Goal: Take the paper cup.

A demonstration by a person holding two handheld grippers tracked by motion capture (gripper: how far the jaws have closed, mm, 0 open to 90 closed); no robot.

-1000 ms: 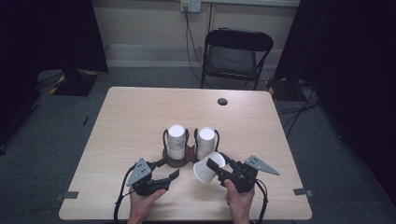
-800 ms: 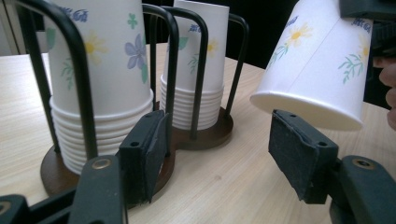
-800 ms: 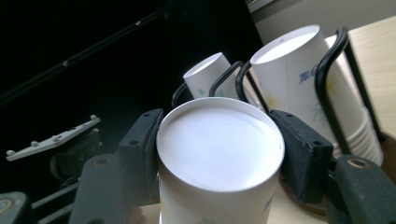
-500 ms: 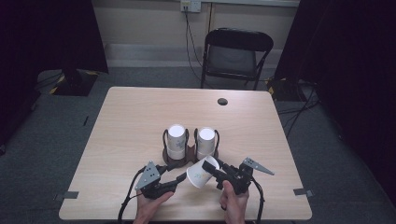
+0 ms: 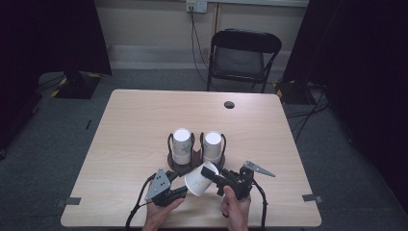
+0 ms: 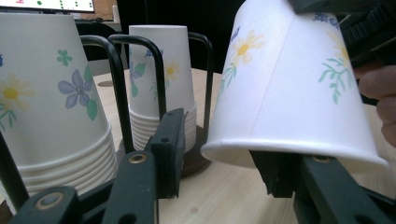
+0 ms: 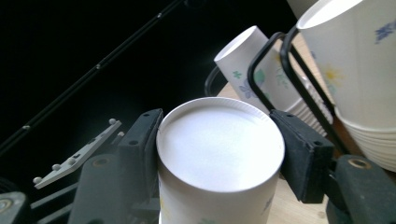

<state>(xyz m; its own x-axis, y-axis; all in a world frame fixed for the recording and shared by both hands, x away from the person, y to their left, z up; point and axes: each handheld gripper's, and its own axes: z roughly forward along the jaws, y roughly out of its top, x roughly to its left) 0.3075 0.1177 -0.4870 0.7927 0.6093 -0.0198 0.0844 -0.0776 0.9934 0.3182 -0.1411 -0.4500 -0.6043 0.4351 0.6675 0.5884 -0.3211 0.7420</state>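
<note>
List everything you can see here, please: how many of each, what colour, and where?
Held paper cup: one, white with flowers, tilted near the table's front.
Cup stacks: two, white flowered, upside down in the holder.
Cup holder: one, black wire on dark base, table centre.
Table: one, light wood.
Folding chair: one, black, behind the table.
Right gripper: black, jaws clamped on the held cup.
Left gripper: black, jaws just been closing at the cup's rim.

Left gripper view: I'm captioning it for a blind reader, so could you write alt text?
A flowered paper cup hangs tilted, bottom up, its rim over the right one of the left gripper's black fingers, which have just been closing. Behind stand two upside-down stacks of cups in a black wire holder on a wooden table.
</note>
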